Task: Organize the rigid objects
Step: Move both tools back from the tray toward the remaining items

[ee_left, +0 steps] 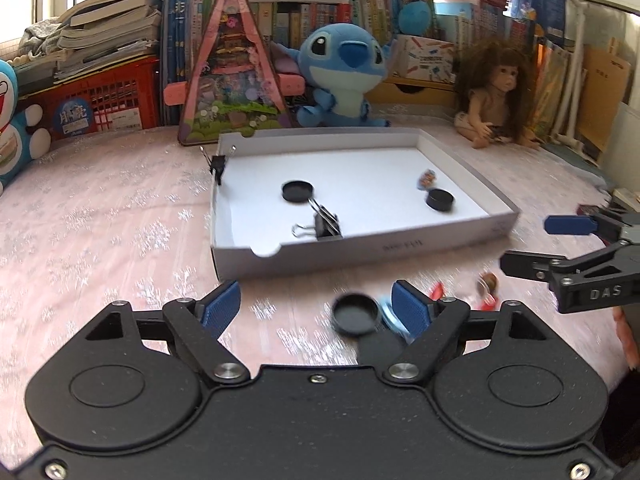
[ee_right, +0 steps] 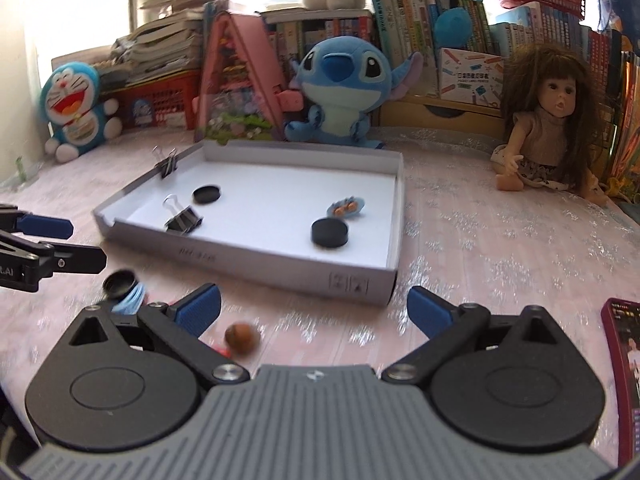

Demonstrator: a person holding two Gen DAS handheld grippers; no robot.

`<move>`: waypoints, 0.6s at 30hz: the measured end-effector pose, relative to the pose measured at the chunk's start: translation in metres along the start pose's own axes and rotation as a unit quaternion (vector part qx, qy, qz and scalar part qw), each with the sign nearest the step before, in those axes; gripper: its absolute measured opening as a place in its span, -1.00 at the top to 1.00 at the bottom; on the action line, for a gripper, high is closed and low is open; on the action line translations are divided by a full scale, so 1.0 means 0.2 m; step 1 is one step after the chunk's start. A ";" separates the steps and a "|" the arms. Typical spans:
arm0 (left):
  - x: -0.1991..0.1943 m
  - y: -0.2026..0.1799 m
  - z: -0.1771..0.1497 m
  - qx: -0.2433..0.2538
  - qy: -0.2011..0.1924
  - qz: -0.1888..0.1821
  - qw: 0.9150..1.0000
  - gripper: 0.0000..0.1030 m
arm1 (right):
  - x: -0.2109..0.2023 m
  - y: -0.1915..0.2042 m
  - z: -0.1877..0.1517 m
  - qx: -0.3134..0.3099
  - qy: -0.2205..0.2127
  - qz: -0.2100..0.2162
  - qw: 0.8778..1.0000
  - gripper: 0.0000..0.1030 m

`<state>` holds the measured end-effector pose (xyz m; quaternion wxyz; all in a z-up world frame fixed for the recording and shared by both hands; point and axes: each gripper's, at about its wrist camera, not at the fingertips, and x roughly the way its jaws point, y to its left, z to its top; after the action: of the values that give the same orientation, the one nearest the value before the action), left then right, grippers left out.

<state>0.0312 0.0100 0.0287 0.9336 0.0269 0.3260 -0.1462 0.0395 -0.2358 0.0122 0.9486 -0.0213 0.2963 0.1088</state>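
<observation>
A white shallow box (ee_left: 472, 172) (ee_right: 248, 256) lies on the pink cloth. Inside it lie a flat black cap (ee_left: 297, 191) (ee_right: 206, 194), a thicker black puck (ee_left: 440, 199) (ee_right: 329, 233), a black binder clip (ee_left: 326, 225) (ee_right: 183, 219) and a small colourful charm (ee_left: 426, 179) (ee_right: 345, 207). Another binder clip (ee_left: 217, 164) (ee_right: 166, 163) grips the box's left wall. My left gripper (ee_left: 316, 308) is open; a black cap (ee_left: 356, 314) (ee_right: 119, 284) lies between its fingers on a light blue piece (ee_right: 130, 300). My right gripper (ee_right: 316, 312) is open and empty, near a brown ball (ee_right: 242, 338) (ee_left: 489, 282).
A small red piece (ee_left: 437, 290) lies beside the left gripper. A Stitch plush (ee_left: 344, 72), a doll (ee_left: 496, 92), a pink triangular toy (ee_left: 234, 80), a Doraemon plush (ee_right: 76, 104) and stacked books line the back. A dark red card (ee_right: 624, 368) lies at the right.
</observation>
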 end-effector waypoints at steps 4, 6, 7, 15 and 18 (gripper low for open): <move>-0.04 -0.03 -0.05 0.005 0.007 -0.015 1.000 -0.44 | -0.01 0.03 -0.03 -0.011 0.007 0.000 1.000 -0.93; -0.06 -0.05 -0.07 0.009 0.013 -0.024 1.000 -0.38 | 0.00 0.04 -0.04 -0.013 0.012 0.002 1.000 -0.90; -0.06 -0.05 -0.08 0.011 0.015 -0.028 0.999 -0.34 | 0.00 0.04 -0.05 -0.014 0.014 0.003 1.000 -0.88; -0.02 -0.10 -0.12 0.008 0.037 -0.041 0.998 0.02 | 0.03 0.08 -0.06 -0.023 0.023 0.011 0.999 -0.69; 0.00 -0.10 -0.13 0.003 0.044 -0.041 0.998 0.07 | 0.03 0.09 -0.06 -0.027 0.021 0.013 0.999 -0.67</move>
<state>0.0090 -0.0059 0.0101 0.9117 0.0226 0.3668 -0.1838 0.0341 -0.2182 -0.0010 0.9399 -0.0454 0.3133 0.1282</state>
